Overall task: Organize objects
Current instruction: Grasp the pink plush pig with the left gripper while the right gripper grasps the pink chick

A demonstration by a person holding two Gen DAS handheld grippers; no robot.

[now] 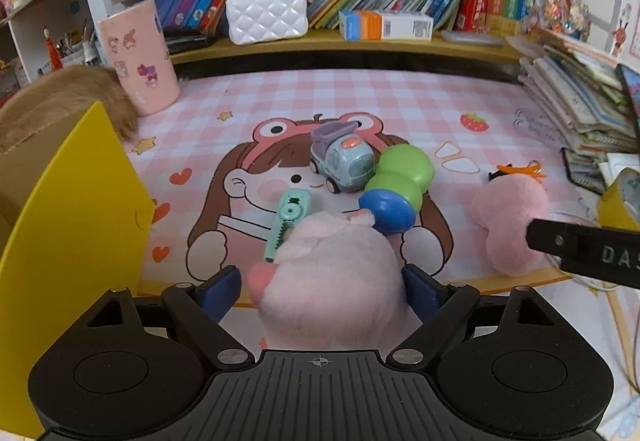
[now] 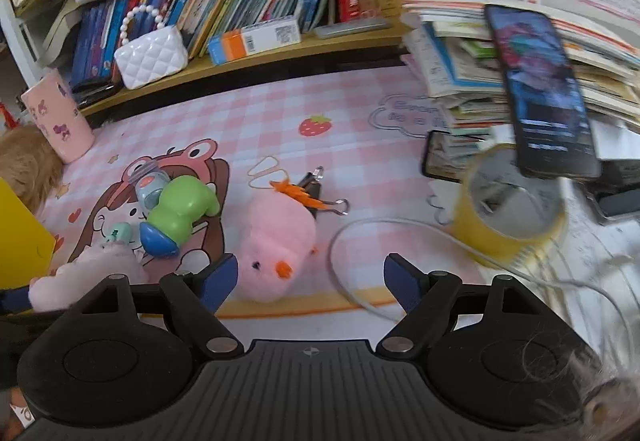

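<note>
Pink-and-white checked matting (image 1: pixel 360 89) with a cartoon girl in a frog hat covers the desk, and behind it a wooden shelf (image 1: pixel 320 41) carries slanting rows of books, a white quilted purse (image 1: pixel 266 15) with a bead handle, and a blue, orange and white box (image 1: pixel 386 24). At the mat's left stands a pink sticker-covered cup (image 1: pixel 138 55), with a yellow box flap (image 1: pixel 68 225) nearer the camera. The left gripper (image 1: pixel 322 293) has a pale pink plush toy (image 1: pixel 328 281) filling the space between its blue pads, and both pads press against the plush. Just beyond it lie a mint-green clip (image 1: pixel 286 221), a green and blue plastic toy (image 1: pixel 394 189), and a grey-blue toy car (image 1: pixel 344 161), the last two touching. The right gripper (image 2: pixel 312 281) stands wide with nothing between its pads, above the mat's front edge. Just beside its left finger lies a pink chick plush (image 2: pixel 276 241) with an orange beak, with metal binder clips (image 2: pixel 320 193) behind it. A white cable (image 2: pixel 400 229) loops across the mat to the right, near a yellow tin (image 2: pixel 508 217), a stack of booklets (image 2: pixel 460 53), and a dark phone (image 2: pixel 540 89) leaning over them.
</note>
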